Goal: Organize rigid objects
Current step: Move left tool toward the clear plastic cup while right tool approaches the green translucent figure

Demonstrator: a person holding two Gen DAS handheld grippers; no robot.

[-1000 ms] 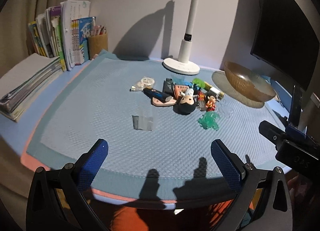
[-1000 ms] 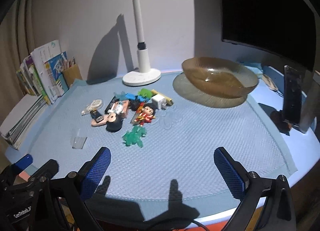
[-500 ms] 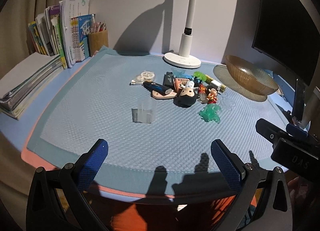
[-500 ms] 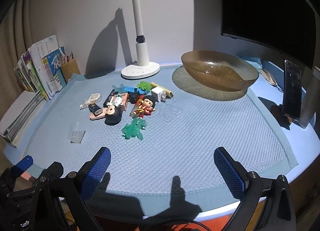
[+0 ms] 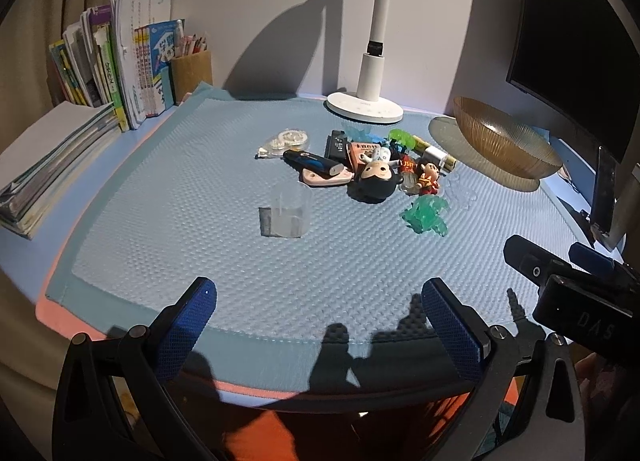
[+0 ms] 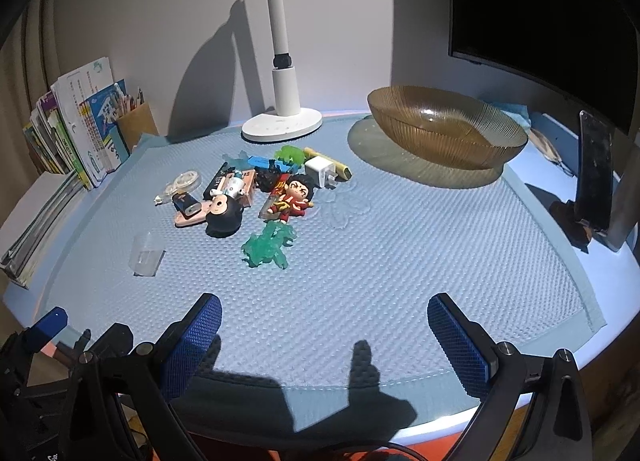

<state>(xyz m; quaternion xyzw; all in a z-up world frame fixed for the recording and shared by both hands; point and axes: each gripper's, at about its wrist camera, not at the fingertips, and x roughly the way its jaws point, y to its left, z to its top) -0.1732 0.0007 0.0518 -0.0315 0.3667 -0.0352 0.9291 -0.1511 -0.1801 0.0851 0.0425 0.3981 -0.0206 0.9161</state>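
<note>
A pile of small rigid objects lies mid-mat: a black-haired figure head [image 5: 376, 180] [image 6: 223, 216], a red figurine [image 5: 428, 178] [image 6: 294, 197], a green translucent toy [image 5: 427, 214] [image 6: 267, 244], a blue-black USB stick [image 5: 314, 162], a white charger [image 6: 321, 172] and a tape dispenser [image 5: 286, 140] [image 6: 182, 182]. A clear plastic piece [image 5: 289, 215] [image 6: 146, 254] lies apart, nearer me. An amber glass bowl [image 5: 502, 143] [image 6: 444, 129] stands at the back right. My left gripper [image 5: 318, 325] and right gripper [image 6: 326, 335] are open and empty above the mat's front edge.
A white desk lamp [image 5: 366, 105] [image 6: 282, 123] stands behind the pile. Books [image 5: 116, 65] and a pencil holder [image 5: 191, 71] line the back left. A dark monitor [image 6: 540, 9] and a phone on a stand [image 6: 594, 177] are at the right. The blue mat [image 6: 400, 245] covers the desk.
Both grippers have moved forward and a little higher over the desk, so the objects look nearer. Nothing on the mat has moved. Both stay open.
</note>
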